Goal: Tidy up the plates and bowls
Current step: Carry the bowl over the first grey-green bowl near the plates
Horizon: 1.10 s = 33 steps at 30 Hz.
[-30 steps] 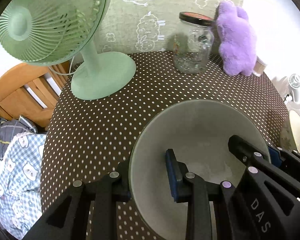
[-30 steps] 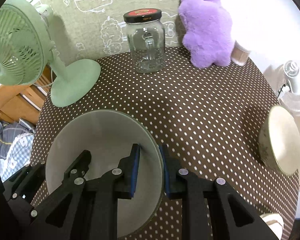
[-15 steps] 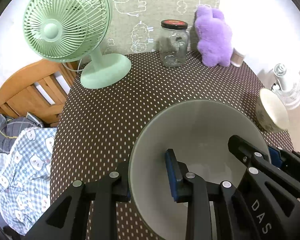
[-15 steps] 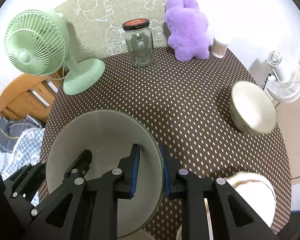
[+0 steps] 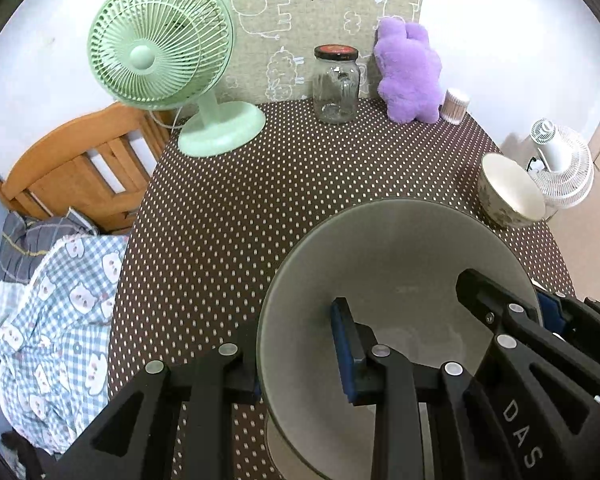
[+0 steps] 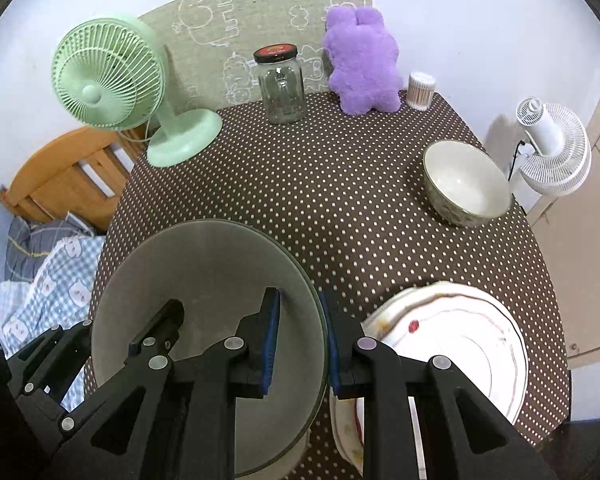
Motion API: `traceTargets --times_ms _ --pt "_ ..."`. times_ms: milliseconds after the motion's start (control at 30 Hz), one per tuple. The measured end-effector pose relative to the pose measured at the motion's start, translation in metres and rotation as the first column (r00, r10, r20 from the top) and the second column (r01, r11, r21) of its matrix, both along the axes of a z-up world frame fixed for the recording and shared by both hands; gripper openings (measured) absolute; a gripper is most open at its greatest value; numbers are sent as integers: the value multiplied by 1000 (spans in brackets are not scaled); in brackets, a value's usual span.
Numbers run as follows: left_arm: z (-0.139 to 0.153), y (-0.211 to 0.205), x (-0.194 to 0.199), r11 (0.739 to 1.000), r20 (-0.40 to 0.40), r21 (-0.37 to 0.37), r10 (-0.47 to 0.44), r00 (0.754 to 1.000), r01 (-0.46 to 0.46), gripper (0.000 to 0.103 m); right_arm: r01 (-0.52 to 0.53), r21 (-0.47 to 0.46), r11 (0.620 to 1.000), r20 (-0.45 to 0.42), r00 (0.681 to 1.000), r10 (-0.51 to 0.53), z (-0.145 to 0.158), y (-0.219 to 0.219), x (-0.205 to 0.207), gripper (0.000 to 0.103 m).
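Note:
Both grippers hold one large grey bowl (image 5: 400, 264) above the dotted brown table (image 5: 260, 200). My left gripper (image 5: 296, 354) is shut on the bowl's left rim. My right gripper (image 6: 298, 338) is shut on the right rim of the same bowl (image 6: 208, 272); it also shows at the right in the left wrist view (image 5: 540, 312). A cream bowl (image 6: 466, 182) stands upright near the table's right edge, also seen in the left wrist view (image 5: 510, 190). A white plate with red lines (image 6: 460, 340) lies at the front right, partly behind my right fingers.
At the back stand a green fan (image 6: 112, 80), a glass jar with a dark lid (image 6: 280, 84), a purple plush toy (image 6: 362, 62) and a cotton-swab box (image 6: 420, 90). A white fan (image 6: 552, 152) stands off the table's right. A wooden bed with checked bedding (image 5: 52, 288) lies left.
Both grippers have risen and pulled back with the grey bowl, so more of the table shows. The cream bowl and the white plate have come into view.

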<state>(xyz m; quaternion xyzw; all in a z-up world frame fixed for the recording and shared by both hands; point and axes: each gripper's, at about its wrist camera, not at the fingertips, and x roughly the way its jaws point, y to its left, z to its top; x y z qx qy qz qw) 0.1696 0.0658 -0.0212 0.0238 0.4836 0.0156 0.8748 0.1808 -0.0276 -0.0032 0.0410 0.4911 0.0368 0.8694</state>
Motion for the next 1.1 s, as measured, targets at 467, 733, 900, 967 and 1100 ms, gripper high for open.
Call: traceTargets --times_ms 467,733,900,967,1100 --pt "-26 2 -30 999 -74 -4 38 997 -39 27 -81 -6 997 -79 994 80 -28 1 -30 24" --pt "-43 4 -37 999 -130 -4 48 990 -49 27 -93 -1 996 -135 987 92 -46 3 -36 24" --pt "-42 -5 -42 999 -114 30 37 993 -34 27 -90 -7 996 -134 987 88 -50 2 -38 23" --pt "-41 -7 -43 999 -114 39 39 993 -35 27 -86 2 996 -131 988 85 -50 0 -39 21" --pt "-41 -10 -43 997 -112 65 49 992 -42 32 -88 31 996 -118 989 91 -48 -4 -42 19"
